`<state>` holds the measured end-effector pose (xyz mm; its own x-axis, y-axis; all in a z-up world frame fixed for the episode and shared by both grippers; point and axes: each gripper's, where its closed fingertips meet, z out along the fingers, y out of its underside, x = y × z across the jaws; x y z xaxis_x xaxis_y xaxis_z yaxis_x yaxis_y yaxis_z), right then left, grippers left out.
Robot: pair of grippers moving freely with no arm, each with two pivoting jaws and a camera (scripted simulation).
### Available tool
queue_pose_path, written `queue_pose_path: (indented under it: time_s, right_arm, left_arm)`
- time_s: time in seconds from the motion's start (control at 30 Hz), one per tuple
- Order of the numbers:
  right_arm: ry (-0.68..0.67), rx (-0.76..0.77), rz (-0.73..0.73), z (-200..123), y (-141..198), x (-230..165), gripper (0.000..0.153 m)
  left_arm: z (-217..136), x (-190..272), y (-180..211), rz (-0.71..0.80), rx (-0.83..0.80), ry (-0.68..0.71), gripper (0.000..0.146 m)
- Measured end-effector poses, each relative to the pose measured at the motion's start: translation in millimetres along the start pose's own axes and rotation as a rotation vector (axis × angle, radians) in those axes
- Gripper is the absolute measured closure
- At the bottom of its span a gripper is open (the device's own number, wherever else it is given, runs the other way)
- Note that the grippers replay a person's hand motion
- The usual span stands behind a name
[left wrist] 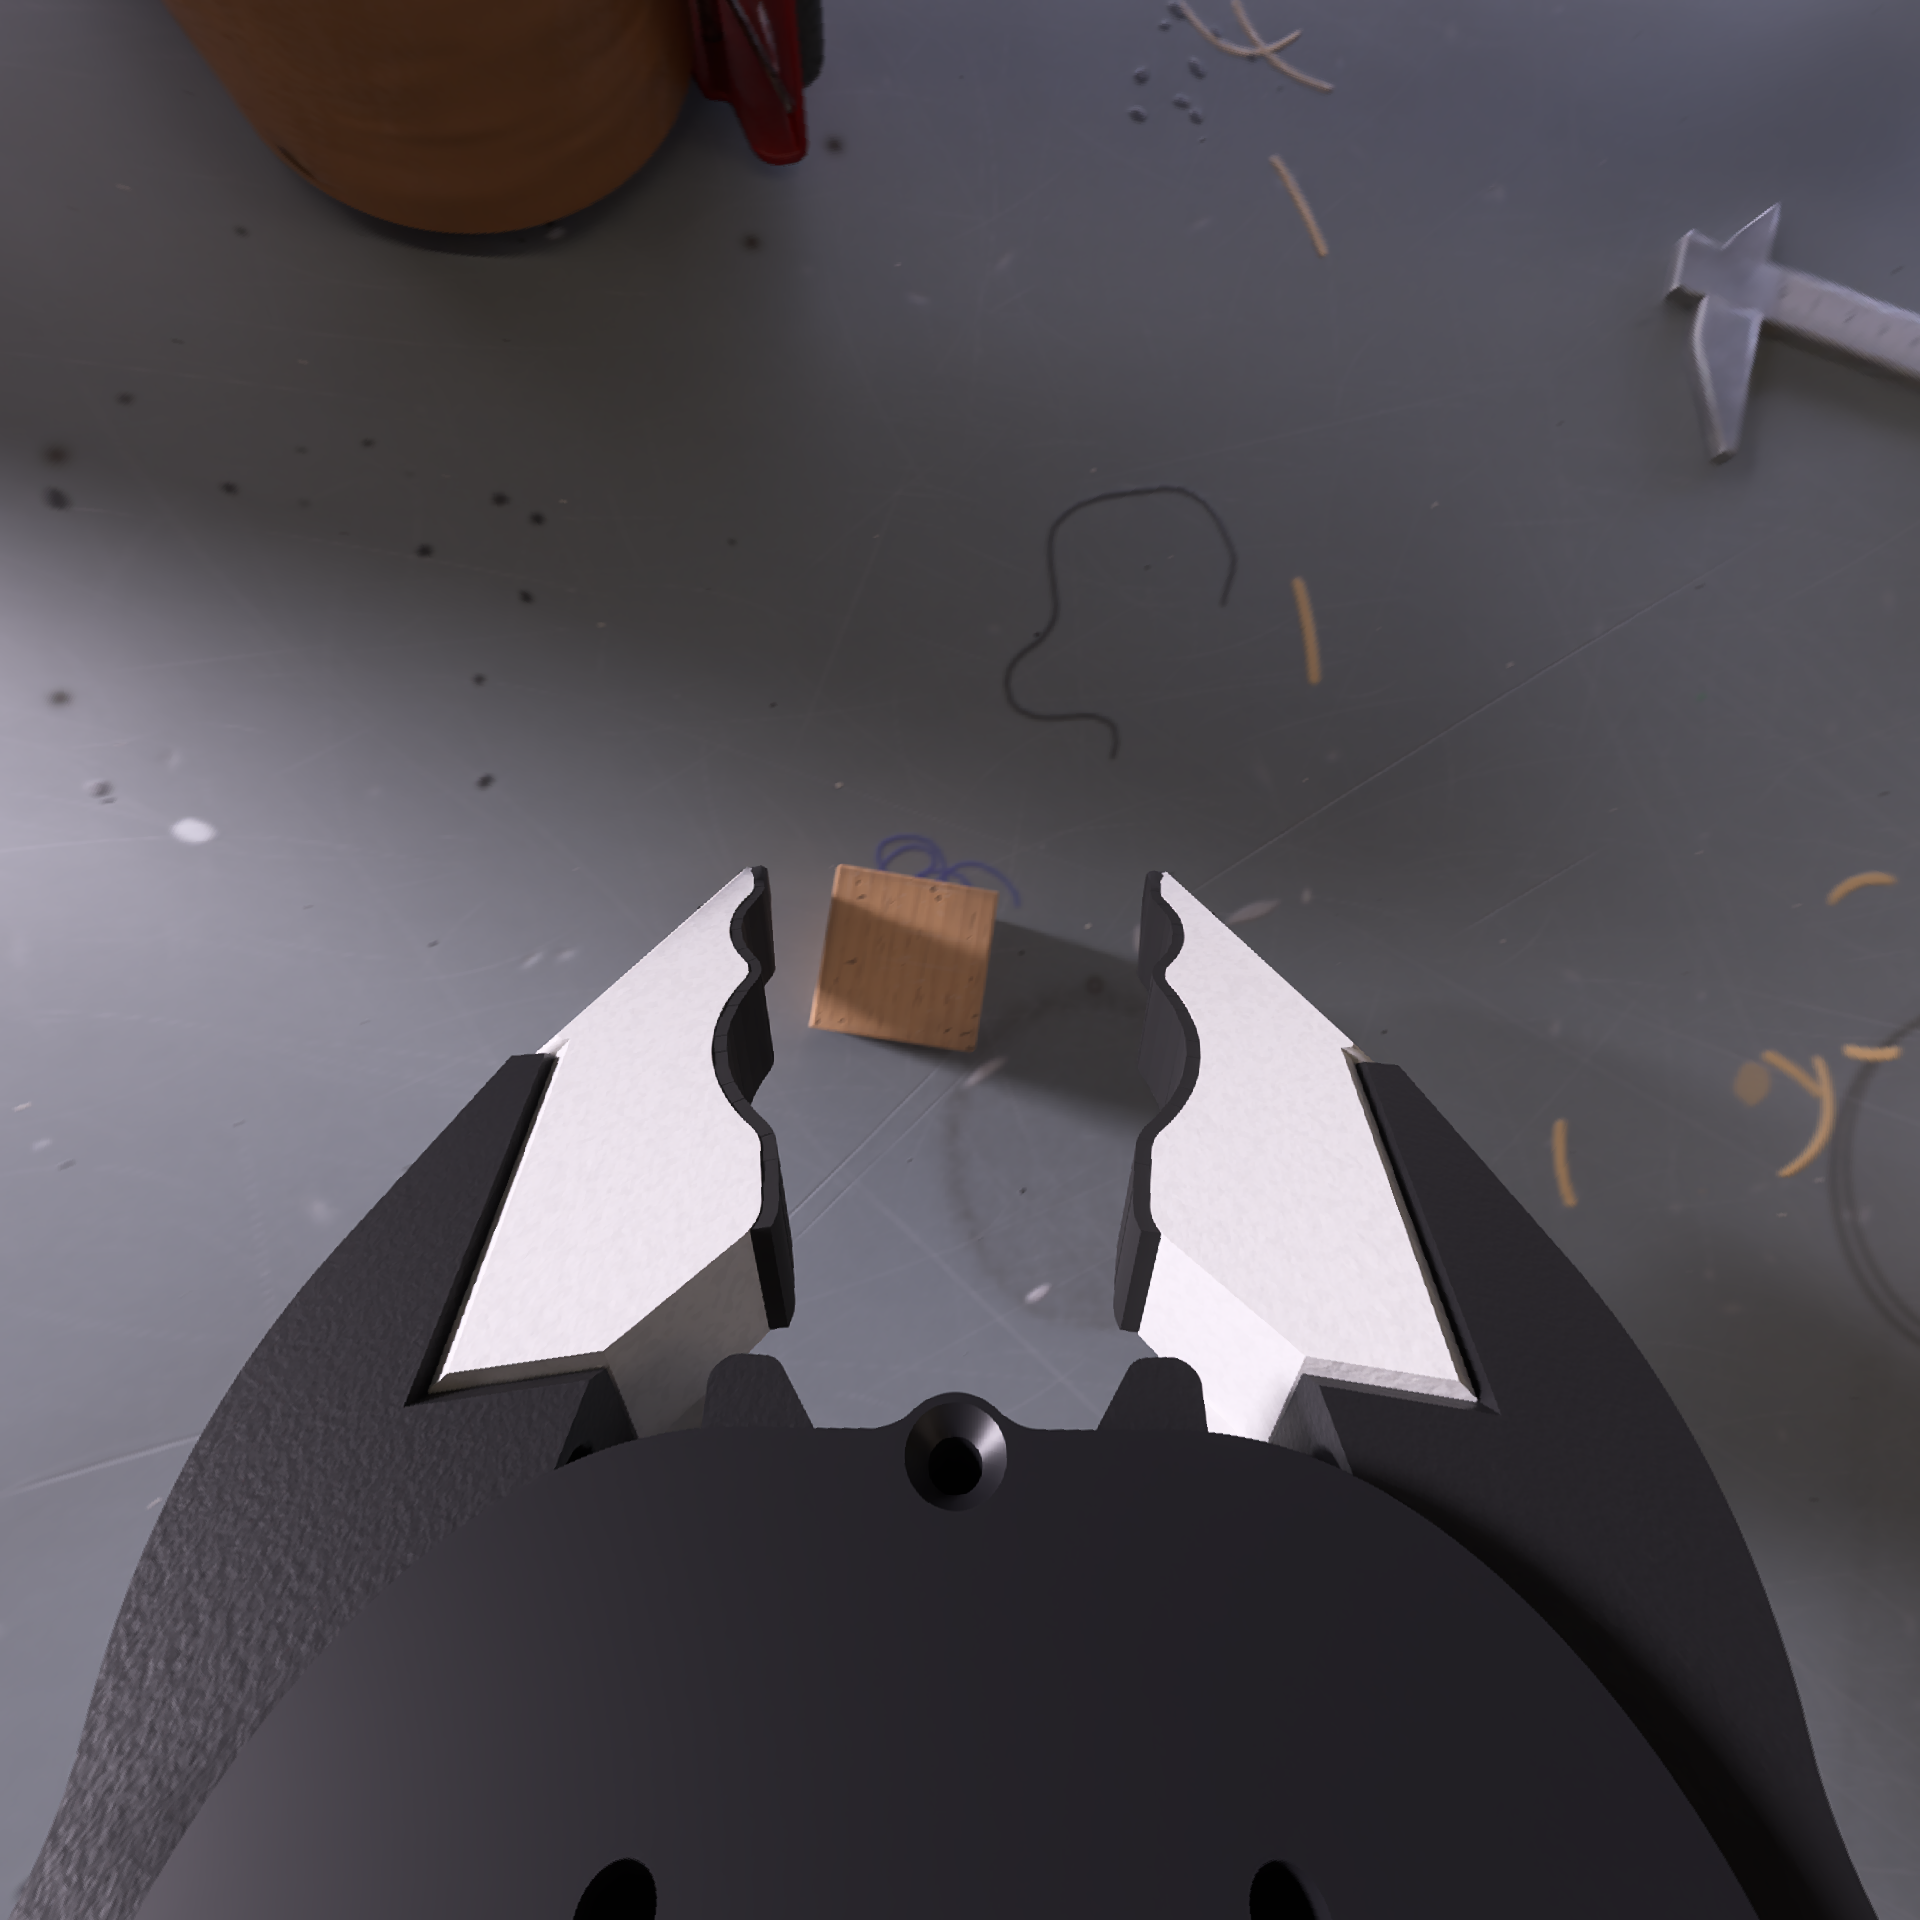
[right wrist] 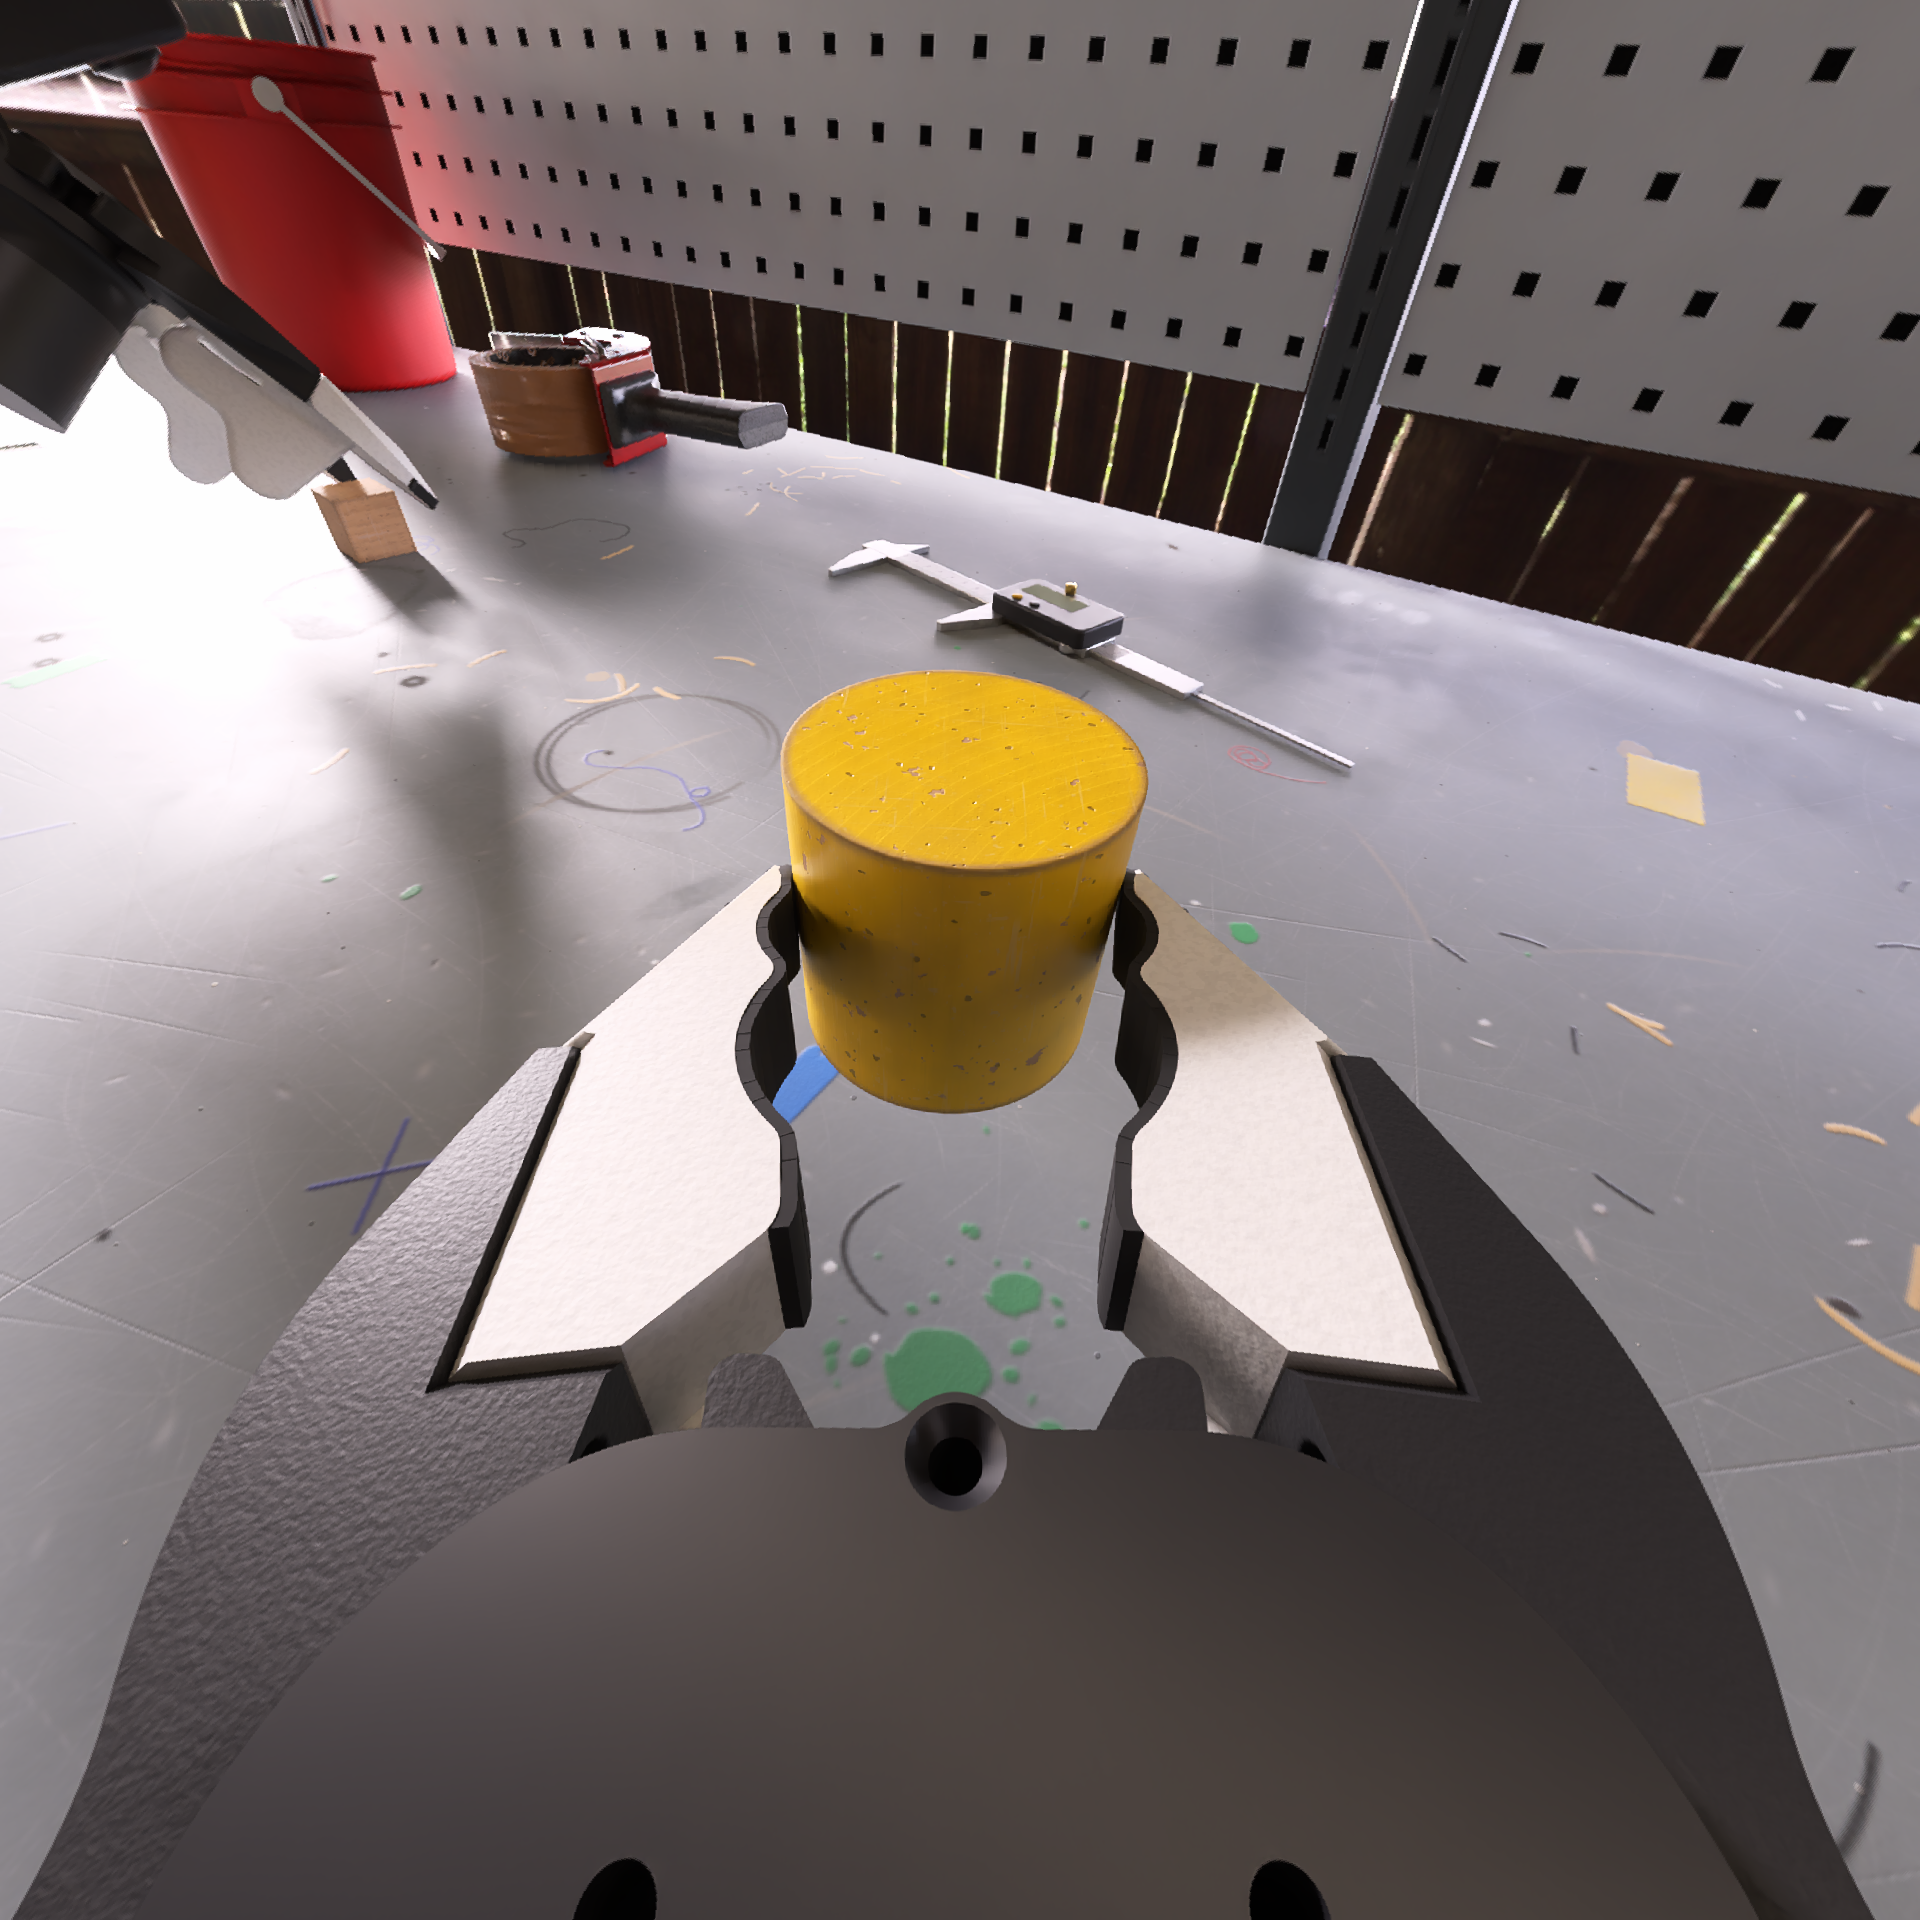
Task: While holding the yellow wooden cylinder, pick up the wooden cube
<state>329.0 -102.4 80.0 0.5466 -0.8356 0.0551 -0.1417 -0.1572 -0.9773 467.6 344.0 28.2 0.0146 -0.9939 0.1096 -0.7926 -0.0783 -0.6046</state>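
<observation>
The small wooden cube rests on the grey bench, seen from above in the left wrist view. My left gripper is open and hovers over it, the cube lying between the fingertips, nearer the left one. The right wrist view shows the same cube far left under the left gripper. My right gripper is shut on the yellow wooden cylinder, held upright above the bench.
A brown tape roll in a red dispenser and a red bucket stand at the back left. A metal caliper lies mid-bench; it also shows in the left wrist view. A pegboard wall backs the bench.
</observation>
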Motion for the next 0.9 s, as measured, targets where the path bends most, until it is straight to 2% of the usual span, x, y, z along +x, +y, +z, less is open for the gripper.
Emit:
queue_pose_path:
  time_s: [0.17, 0.33, 0.47, 0.5, 0.57, 0.6, 0.73, 0.9]
  right_arm:
    - [-0.002, 0.002, 0.0, 0, 0, 0, 0.091]
    - [-0.002, 0.013, 0.001, -1, -2, 0, 0.091]
    - [-0.001, 0.025, 0.007, -2, -3, 1, 0.091]
    - [-0.002, 0.025, 0.01, -3, -3, 1, 0.091]
    - [-0.003, 0.024, 0.014, -2, -3, 1, 0.091]
    - [-0.003, 0.025, 0.015, -3, -3, 2, 0.091]
    - [-0.005, 0.024, 0.017, -2, -2, 2, 0.091]
    - [-0.007, 0.023, 0.006, -2, -2, 0, 0.091]
  left_arm:
    - [-13, -13, 3, 0.062, -0.016, -0.105, 0.08]
    - [-14, -8, 3, 0.088, -0.018, -0.075, 0.079]
    - [-6, -10, 13, 0.129, -0.078, -0.061, 0.082]
    - [-3, -11, 15, 0.152, -0.089, -0.054, 0.086]
    - [1, -12, 19, 0.198, -0.093, -0.038, 0.106]
    - [1, -11, 20, 0.206, -0.083, -0.025, 0.112]
    - [-8, -13, 17, 0.186, -0.023, 0.025, 0.112]
    - [-48, -8, -1, 0.147, 0.181, 0.128, 0.112]
